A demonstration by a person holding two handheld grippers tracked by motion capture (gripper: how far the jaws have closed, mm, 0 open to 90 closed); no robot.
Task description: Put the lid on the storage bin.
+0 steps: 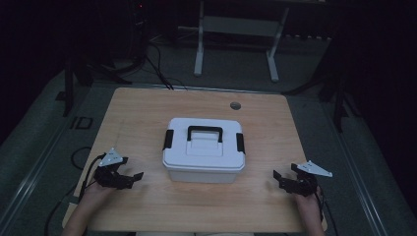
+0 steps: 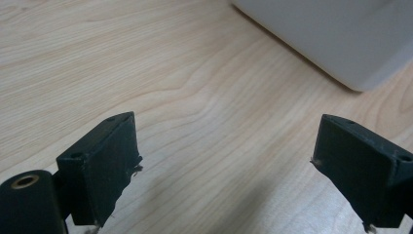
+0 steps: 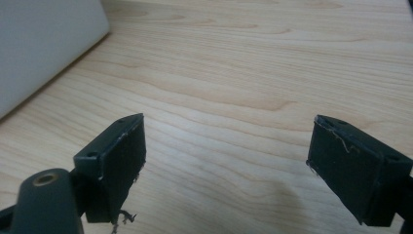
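A white plastic box (image 1: 204,150) with a black handle (image 1: 204,132) and a black latch on each side stands shut in the middle of the wooden table (image 1: 147,108). My left gripper (image 1: 132,172) rests low near the front left of the box, open, nothing between its jaws. In the left gripper view (image 2: 224,165) the box's wall (image 2: 336,34) lies ahead at upper right. My right gripper (image 1: 285,173) sits at the front right of the box, open and empty. In the right gripper view (image 3: 226,165) the box's wall (image 3: 44,44) is at upper left.
A round cable hole (image 1: 235,105) lies in the tabletop behind the box. A white desk frame (image 1: 236,39) stands on the dark floor beyond the table. Cables trail off the table's left edge (image 1: 78,162). Bare wood surrounds the box on all sides.
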